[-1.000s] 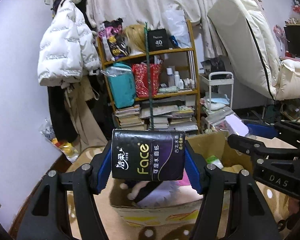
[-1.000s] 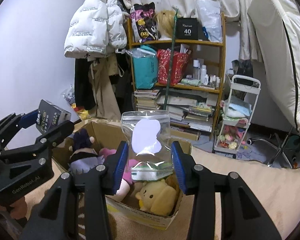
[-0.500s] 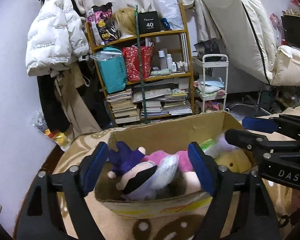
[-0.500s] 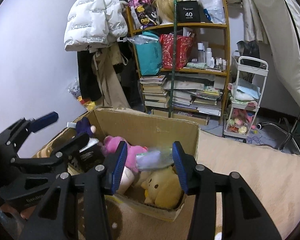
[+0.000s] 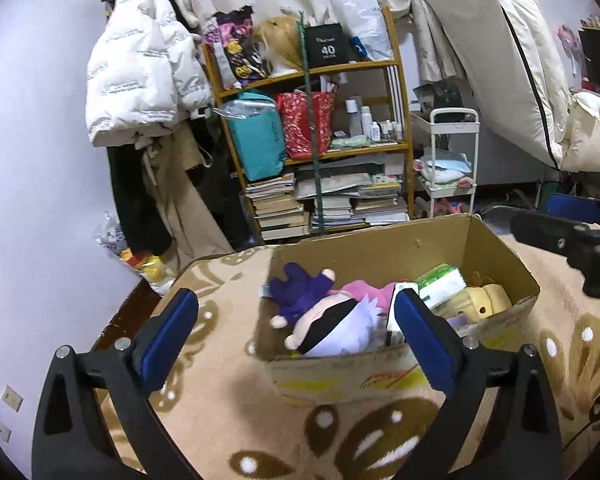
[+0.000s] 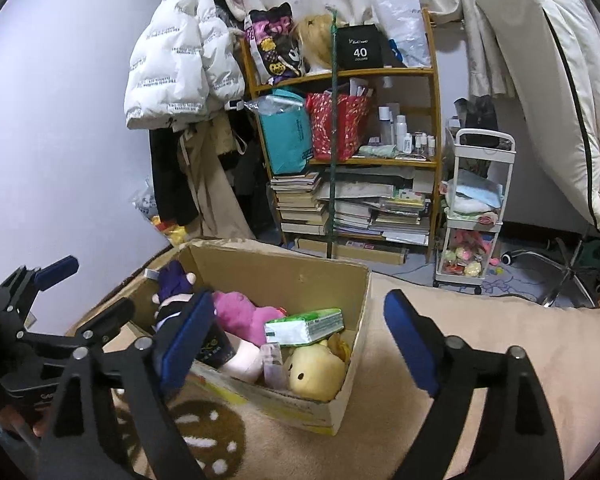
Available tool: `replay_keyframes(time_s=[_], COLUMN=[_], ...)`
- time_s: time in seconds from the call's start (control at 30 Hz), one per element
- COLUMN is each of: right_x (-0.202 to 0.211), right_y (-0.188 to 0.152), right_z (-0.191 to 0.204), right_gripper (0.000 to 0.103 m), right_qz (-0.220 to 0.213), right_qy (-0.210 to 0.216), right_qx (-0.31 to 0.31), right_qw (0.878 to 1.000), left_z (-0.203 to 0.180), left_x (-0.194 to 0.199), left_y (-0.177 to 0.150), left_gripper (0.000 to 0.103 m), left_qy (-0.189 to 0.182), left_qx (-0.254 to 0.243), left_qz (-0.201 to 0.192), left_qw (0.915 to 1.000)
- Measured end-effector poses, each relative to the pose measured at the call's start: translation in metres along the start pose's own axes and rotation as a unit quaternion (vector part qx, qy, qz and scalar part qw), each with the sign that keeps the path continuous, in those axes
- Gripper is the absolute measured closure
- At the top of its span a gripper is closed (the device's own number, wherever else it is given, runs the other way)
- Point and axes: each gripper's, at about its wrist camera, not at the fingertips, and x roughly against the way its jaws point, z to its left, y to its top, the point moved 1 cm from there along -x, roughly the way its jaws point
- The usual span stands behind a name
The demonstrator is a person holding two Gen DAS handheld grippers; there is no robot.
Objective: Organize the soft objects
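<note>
The cardboard box (image 6: 352, 344) sits on the blanket (image 6: 480, 328), with the bookshelf (image 6: 352, 160) behind it and the rolling cart (image 6: 476, 216) off to the shelf's right. Inside the box: a plush doll (image 5: 332, 328) on the left, a tissue pack (image 6: 304, 326) on top toward the right, and a round plush (image 6: 316, 372) under the pack at the box's near right corner.

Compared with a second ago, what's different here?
Both tools let go. The left tool dropped its dark tissue pack into the cardboard box; the right tool dropped its clear pouch there too. Both now hang open and empty. The box and plush toys stayed put.
</note>
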Motion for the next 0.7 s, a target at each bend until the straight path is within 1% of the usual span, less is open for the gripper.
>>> replay_keyframes(time_s=[0.03,0.1,0.27,0.47,0.7], right_x=[0.004,0.010,0.032,0.058,0.090], right_y=[0.001,0.002,0.002,0.001,0.000], right_z=[0.000,0.002,0.005,0.008,0.013], right_gripper=[0.007,0.000,0.000,0.000,0.000], right_qz=[-0.001,-0.006,-0.021,-0.037,-0.062], right_qy=[0.001,-0.001,-0.008,-0.015,-0.023], right_qx=[0.000,0.002,0.004,0.003,0.001], right_qw=[1.000,1.000,1.000,0.999,0.998], left_z=[0.002,0.006,0.009,0.010,0.020], left_x=[0.003,0.011,0.036,0.062,0.095], left_y=[0.000,-0.001,-0.001,-0.007,-0.013], left_gripper=[0.005,0.005,0.003,0.002,0.002], left_qy=[0.004,0.011,0.019,0.019,0.023], left_qx=[0.002,0.002,-0.002,0.002,0.026], left_qz=[0.000,0.000,-0.013,-0.016,-0.025], left_qw=[1.0000,0.9999,0.9997,0.9997,0.9991])
